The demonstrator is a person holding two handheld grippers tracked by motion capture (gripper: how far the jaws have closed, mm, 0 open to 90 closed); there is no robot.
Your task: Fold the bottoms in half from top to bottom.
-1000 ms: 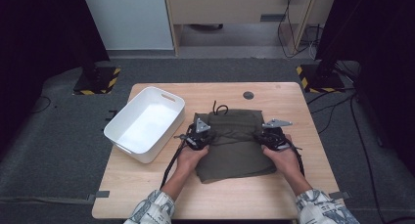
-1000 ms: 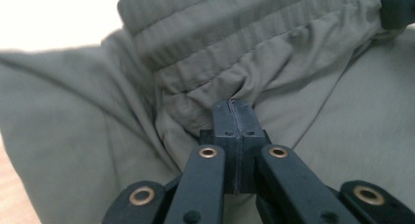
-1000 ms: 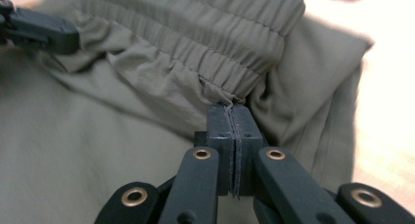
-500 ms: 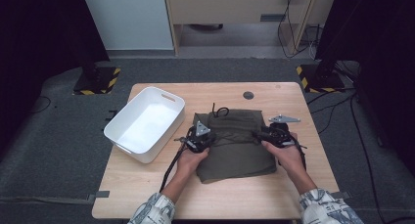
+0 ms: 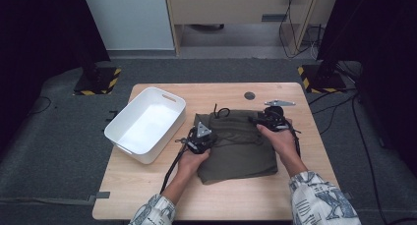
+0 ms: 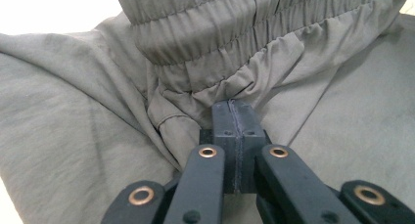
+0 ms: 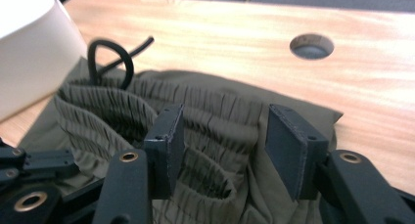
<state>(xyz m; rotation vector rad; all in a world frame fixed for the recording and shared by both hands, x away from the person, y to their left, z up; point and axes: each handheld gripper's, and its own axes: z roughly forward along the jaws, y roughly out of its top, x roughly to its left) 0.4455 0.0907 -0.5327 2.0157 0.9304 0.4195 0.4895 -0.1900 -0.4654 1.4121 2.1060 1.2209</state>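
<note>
Since a second ago, the right gripper (image 5: 256, 121) has let go of the right side of the green shorts (image 5: 241, 151) and moved up toward the far edge of the table (image 5: 147, 195). Its jaws have just been opening, then closing a little. Now they stand partly open, with nothing pinched between them; in the right gripper view the stretchy waistband (image 7: 205, 116) lies just under and past them.

The left gripper (image 5: 209, 135) sits where it was. Its jaws are squeezed tight on a bit of the cloth (image 6: 215, 94) right below the waistband, as the left gripper view shows.

The shorts lie in the middle of the table, folded into a neat block, with a black drawstring (image 5: 221, 110) curling out at the far end. A white bin (image 5: 147, 124) stands just to the left of them, and it looks empty.

I think the folding is mostly done. What is left may be one more fold or a tidy-up near the waistband, and maybe putting the shorts into the bin. The right gripper would need a new hold first.

I can read no words, tags or brand names on the shorts, the bin or the grippers.
</note>
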